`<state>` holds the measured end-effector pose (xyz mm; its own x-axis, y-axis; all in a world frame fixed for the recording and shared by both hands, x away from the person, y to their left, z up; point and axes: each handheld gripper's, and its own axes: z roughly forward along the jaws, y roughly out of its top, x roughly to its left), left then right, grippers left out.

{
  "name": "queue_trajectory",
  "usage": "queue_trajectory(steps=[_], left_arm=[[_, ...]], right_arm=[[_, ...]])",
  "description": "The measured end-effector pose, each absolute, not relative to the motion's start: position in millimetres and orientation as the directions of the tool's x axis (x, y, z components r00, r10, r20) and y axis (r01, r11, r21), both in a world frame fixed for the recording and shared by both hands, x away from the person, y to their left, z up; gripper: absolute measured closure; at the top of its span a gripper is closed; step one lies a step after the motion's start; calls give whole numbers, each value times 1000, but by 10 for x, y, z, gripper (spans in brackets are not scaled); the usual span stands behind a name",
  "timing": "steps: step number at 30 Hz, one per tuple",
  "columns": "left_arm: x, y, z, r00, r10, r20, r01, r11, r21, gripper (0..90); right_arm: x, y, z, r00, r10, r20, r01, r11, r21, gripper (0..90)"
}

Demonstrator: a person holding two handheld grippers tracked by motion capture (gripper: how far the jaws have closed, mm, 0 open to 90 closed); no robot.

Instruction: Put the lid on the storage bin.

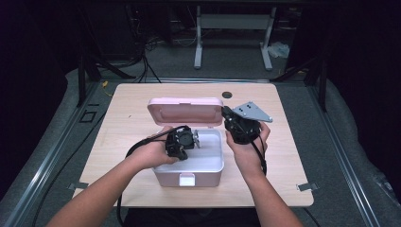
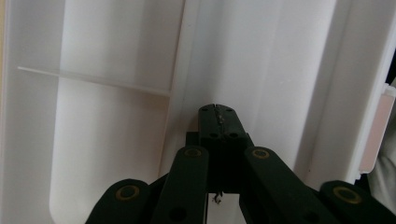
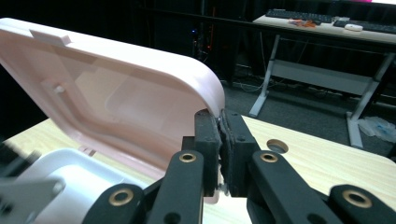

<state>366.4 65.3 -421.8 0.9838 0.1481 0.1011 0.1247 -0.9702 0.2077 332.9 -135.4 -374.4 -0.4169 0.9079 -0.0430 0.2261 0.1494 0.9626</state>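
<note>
Both forearms entered from the near table edge. Left gripper [image 1: 182, 142], jaws fully closed and holding nothing, hung inside the white tray of the pink box [image 1: 189, 178], which sat mid-table [image 1: 137, 101] with its lid [image 1: 184, 111] raised. Right gripper [image 1: 235, 124], jaws pressed together and empty, stood just beside the lid's right corner.

No legible text, labels, brand marks, numbers or signs on any surface; far keyboard at upper right too blurred.
</note>
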Motion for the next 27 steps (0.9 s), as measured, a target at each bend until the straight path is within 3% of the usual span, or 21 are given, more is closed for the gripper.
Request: queue_trajectory(steps=[7,16,27], left_arm=[[3632,700,-4204,983,155,101,130,-967,218,900],[3598,991,-4108,971,226,75,195,-934,298,900],[3574,1643,-4022,908,419,22,369,-821,437,900]], right_arm=[[3284,-1372,-3765,-426,904,-40,230,151,961,858],[3264,-1392,-3794,-437,899,-34,235,150,960,859],[3258,-1397,-3836,-439,898,-31,244,152,958,861]])
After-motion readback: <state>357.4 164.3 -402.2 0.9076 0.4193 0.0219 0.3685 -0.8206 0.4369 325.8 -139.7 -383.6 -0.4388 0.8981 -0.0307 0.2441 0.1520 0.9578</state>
